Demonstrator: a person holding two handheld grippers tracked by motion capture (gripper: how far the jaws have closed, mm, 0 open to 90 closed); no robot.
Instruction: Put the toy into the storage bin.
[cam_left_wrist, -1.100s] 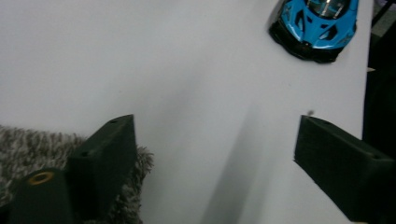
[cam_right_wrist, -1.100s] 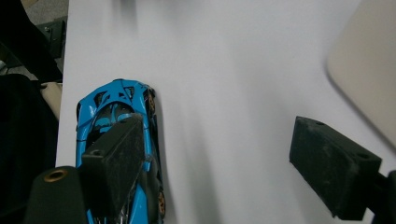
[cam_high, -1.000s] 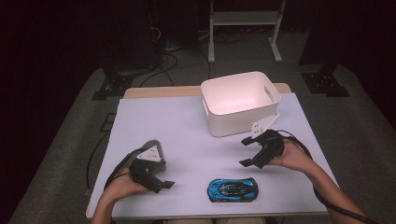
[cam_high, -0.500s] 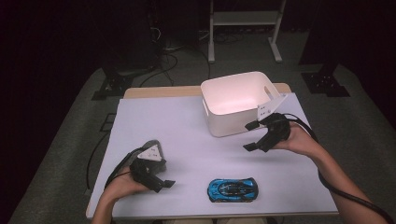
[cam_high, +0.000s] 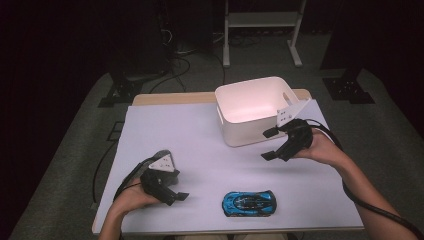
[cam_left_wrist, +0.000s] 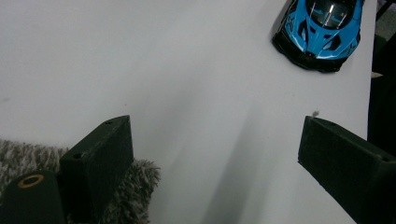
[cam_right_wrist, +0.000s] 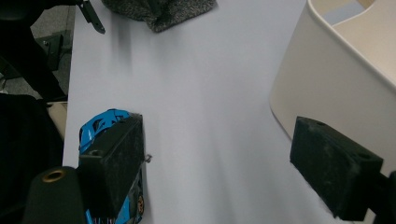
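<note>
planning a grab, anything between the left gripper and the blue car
Nothing: bare table between left gripper and car, seen in the high view.

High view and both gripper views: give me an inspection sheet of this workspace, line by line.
Surface: table under a pale sheet, wooden edge showing at the far side.
Job's things: blue toy car near the front edge, untouched; white bin at the far right, looks empty.
Clutter: nothing seen.
Grippers: left gripper open, low at front left, jaws toward the car; right gripper open, raised beside the bin's front wall.
Cables: one cable trails from each gripper, the right one along the forearm.
Surroundings: grey carpet, white stand, dark equipment behind.
</note>
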